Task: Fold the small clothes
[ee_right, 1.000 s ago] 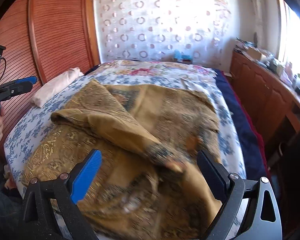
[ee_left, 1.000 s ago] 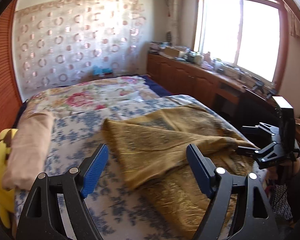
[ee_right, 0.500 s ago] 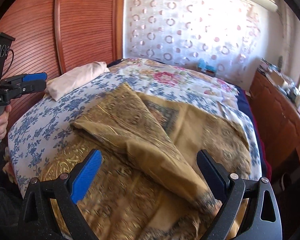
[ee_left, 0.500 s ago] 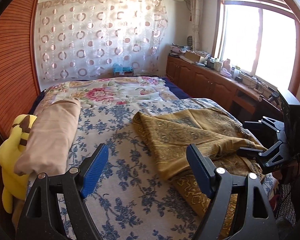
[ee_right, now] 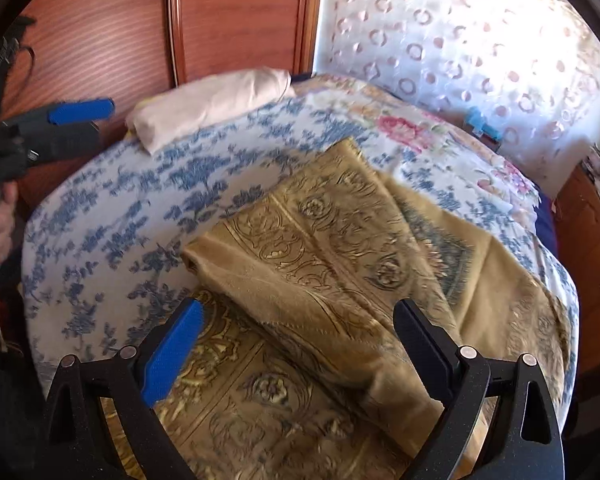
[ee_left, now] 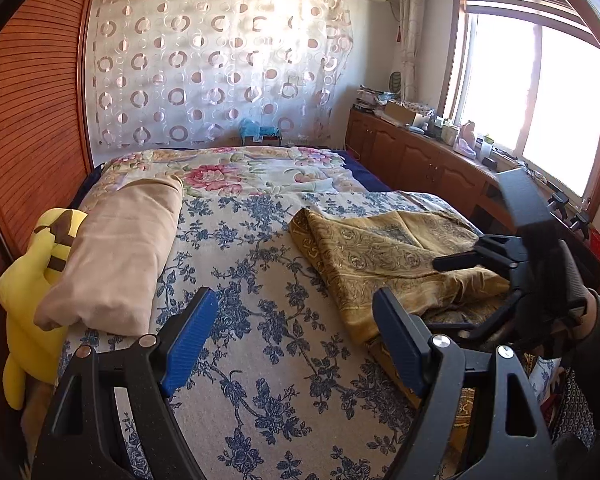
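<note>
Right gripper (ee_right: 296,344) over rumpled (gold) cloth (ee_right: 340,248).

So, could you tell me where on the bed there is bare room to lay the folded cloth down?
The blue-flowered bedspread is bare between the rolled beige pillow and the golden patterned cloth, reaching the near edge. The far end holds a pink-flowered quilt. The window side is crowded by the cloth.

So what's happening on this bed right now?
A person with a gripper in each hand is folding a gold patterned cloth on the blue-floral bed. One flap lies folded over the rest. The left gripper and right gripper both hang open above the bed, holding nothing. A beige bundle lies alongside.
</note>
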Available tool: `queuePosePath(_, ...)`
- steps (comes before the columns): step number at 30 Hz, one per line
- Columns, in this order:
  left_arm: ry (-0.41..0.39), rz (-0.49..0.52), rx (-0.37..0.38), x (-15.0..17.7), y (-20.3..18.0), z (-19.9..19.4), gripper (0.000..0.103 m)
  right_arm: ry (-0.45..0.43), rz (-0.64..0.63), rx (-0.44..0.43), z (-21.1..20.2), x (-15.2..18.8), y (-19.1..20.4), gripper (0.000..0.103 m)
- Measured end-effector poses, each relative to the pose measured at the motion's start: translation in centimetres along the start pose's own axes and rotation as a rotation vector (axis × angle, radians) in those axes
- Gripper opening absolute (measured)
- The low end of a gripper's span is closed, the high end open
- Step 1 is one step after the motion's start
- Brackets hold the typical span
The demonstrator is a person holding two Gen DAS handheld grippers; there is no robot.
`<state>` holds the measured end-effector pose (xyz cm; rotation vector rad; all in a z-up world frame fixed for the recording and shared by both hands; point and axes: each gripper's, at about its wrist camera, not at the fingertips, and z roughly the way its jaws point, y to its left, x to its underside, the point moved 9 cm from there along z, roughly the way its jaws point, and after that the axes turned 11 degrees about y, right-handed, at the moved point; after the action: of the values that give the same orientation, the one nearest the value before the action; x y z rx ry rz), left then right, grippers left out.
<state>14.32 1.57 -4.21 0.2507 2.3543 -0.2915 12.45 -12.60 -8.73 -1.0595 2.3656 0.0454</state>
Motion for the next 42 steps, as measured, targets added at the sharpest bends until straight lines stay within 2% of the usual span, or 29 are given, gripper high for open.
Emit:
queuePosePath(1,0.002,0.000,0.001,0.1,0.0,0.1,0.081,0.015,-0.010,0.011,0.6,-0.1,-0.1,0.087)
queuePosePath(5,0.007,-0.002,0.010,0.4,-0.1,0.4,0.081,0.033,-0.019,0.022,1.9,-0.3,-0.6,0.063)
queuePosePath(6,0.009,-0.003,0.012,0.5,-0.1,0.5,0.081,0.030,-0.020,0.020,2.0,-0.4,-0.8,0.051)
queuePosePath(7,0.012,-0.004,0.017,0.6,-0.2,0.6,0.081,0.028,-0.025,0.013,2.0,-0.4,-0.9,0.045)
queuePosePath(9,0.018,-0.003,0.023,0.6,-0.5,0.8,0.081,0.013,-0.034,0.005,1.5,-0.4,-1.1,0.011)
queuePosePath(11,0.024,0.002,0.031,0.8,-0.9,1.1,0.081,-0.016,-0.026,0.006,0.6,-0.6,-1.4,0.007)
queuePosePath(17,0.038,0.024,0.048,1.3,-2.1,1.6,0.081,-0.157,0.101,0.048,-4.0,-1.3,-6.2,0.006)
queuePosePath(21,0.042,0.031,0.059,1.4,-2.7,1.7,0.081,-0.196,0.213,0.070,-6.2,-1.0,-10.9,0.006)
queuePosePath(25,0.048,0.038,0.069,1.5,-3.4,1.9,0.081,-0.184,0.323,0.057,-6.2,-0.2,-14.8,0.006)
queuePosePath(33,0.055,0.042,0.074,1.6,-3.7,2.2,0.081,-0.131,0.446,0.107,-4.1,-0.2,-19.1,0.006)
queuePosePath(38,0.063,0.046,0.076,1.8,-3.9,2.4,0.081,-0.107,0.472,0.152,-3.1,-1.1,-18.5,0.006)
queuePosePath(40,0.063,0.046,0.079,1.8,-4.0,2.4,0.081,-0.088,0.480,0.158,-2.5,-1.2,-18.2,0.020)
queuePosePath(42,0.065,0.049,0.080,1.9,-4.1,2.5,0.081,-0.086,0.483,0.186,-2.8,-1.1,-18.3,0.053)
